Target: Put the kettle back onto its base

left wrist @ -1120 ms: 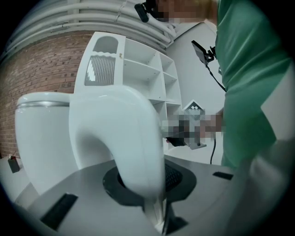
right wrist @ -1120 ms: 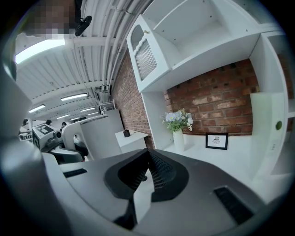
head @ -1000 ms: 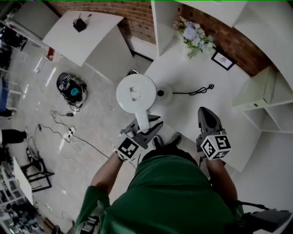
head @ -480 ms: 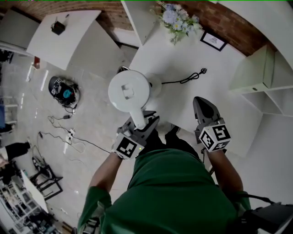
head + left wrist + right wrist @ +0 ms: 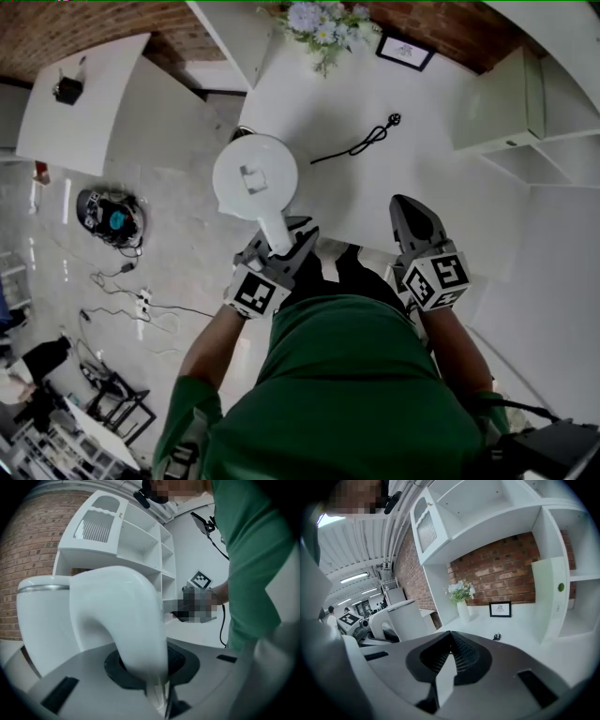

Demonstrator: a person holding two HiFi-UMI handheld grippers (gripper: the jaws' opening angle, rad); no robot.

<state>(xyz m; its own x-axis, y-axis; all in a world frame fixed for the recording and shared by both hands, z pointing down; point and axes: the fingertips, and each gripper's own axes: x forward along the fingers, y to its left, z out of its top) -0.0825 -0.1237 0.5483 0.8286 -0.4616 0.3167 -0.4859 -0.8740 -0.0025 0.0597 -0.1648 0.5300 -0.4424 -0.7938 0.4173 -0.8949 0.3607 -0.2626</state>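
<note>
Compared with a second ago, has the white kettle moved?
Yes. The kettle, held by the left gripper, has shifted right toward the near end of the black cord, now covering the base that showed beside it.

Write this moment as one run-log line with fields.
left gripper: shut on kettle handle | right gripper: shut, empty | base: not visible

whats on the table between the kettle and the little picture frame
A black cord with its plug lies loose on the white table roughly between the kettle and the frame, clearest in the head view.
</note>
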